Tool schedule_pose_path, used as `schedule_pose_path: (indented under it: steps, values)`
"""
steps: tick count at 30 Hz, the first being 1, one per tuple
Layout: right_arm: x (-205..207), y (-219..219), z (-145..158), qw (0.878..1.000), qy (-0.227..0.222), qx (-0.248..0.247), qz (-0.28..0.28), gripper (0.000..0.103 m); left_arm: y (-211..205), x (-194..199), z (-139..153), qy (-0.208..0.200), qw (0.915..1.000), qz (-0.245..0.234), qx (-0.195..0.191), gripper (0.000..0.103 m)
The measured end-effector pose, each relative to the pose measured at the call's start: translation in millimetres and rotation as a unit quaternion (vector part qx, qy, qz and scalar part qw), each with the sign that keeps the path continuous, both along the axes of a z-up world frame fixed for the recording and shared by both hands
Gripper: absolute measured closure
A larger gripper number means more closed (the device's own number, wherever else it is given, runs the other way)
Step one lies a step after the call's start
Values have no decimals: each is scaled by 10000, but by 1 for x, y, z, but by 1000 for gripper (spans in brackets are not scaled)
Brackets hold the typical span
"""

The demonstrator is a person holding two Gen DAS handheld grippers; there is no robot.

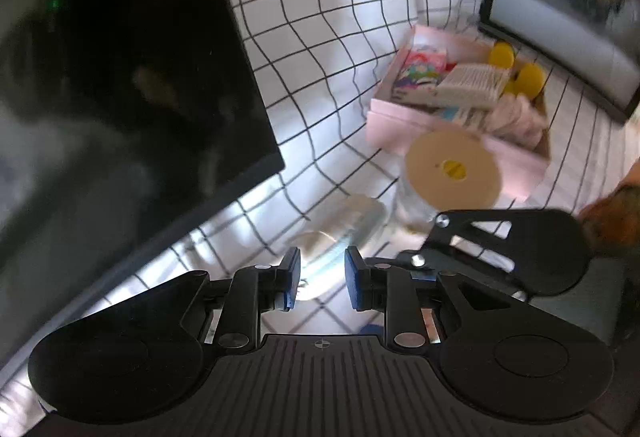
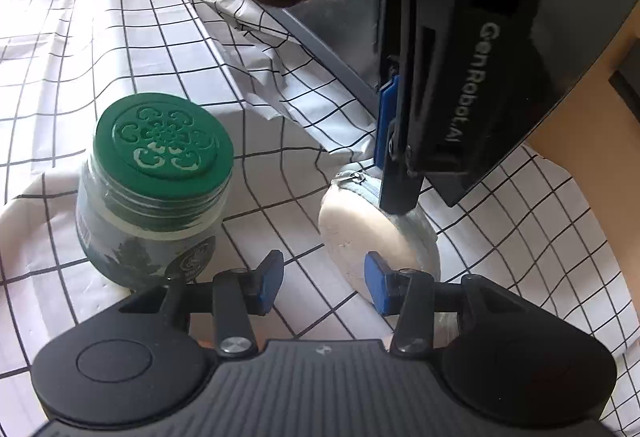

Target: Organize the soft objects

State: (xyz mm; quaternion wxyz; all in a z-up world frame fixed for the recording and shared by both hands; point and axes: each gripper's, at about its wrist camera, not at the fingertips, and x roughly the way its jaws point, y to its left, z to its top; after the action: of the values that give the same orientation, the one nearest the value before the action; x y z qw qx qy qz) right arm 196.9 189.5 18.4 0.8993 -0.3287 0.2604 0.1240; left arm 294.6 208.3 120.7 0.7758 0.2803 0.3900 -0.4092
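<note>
1. Step in hand, as I judged it: you were working the round white pouch [image 2: 360, 233], the soft item, with both tongs close in. It lay on the checked cloth [image 2: 120, 37], tilted up on its zip edge, in front of the monitor [image 1: 140, 77] and right of the green-lidded jar [image 2: 160, 157].
2. Your left gripper [image 1: 322, 279] pointed steeply down over the pouch. Its pads stood a little apart, with nothing pressed between them. From the right wrist view its tip sat at the pouch's zip rim. Whether it touched there, I could not tell.
3. Your right gripper [image 2: 320, 285] was parted too and held nothing. Only cloth showed between the pads. The right-side pad sat just beside the pouch's lower edge.
4. The pink box [image 1: 400, 121] stood well apart beyond a cream-lidded jar [image 1: 452, 169], already holding packets and soft pads. I took it for the likely destination, though that was a guess.
5. The next move called for a firm pinch on the rim or zip, since the fabric looked ready to slump or slip. Then a lift clear of both jars.
6. Writing: "GenRobot.AI" read plainly along the left gripper's body. The green lid bore an embossed scroll pattern and no words. The jar's label and the box's printed packets were too small or blurred to read.
</note>
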Motion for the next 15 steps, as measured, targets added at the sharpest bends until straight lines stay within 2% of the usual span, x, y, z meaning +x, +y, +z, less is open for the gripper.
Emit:
schedule_pose_path:
  steps: [5, 8, 15]
  values:
    - [-2, 1, 0, 10000, -20, -3, -22, 59, -7, -11, -2, -425, 9970, -561, 334, 74]
    - [-2, -1, 2, 10000, -32, 13, -62, 59, -9, -16, -7, -493, 9931, -895, 567, 72]
    - [2, 1, -1, 10000, -44, -29, -53, 59, -14, -11, -13, -707, 9923, -752, 680, 70]
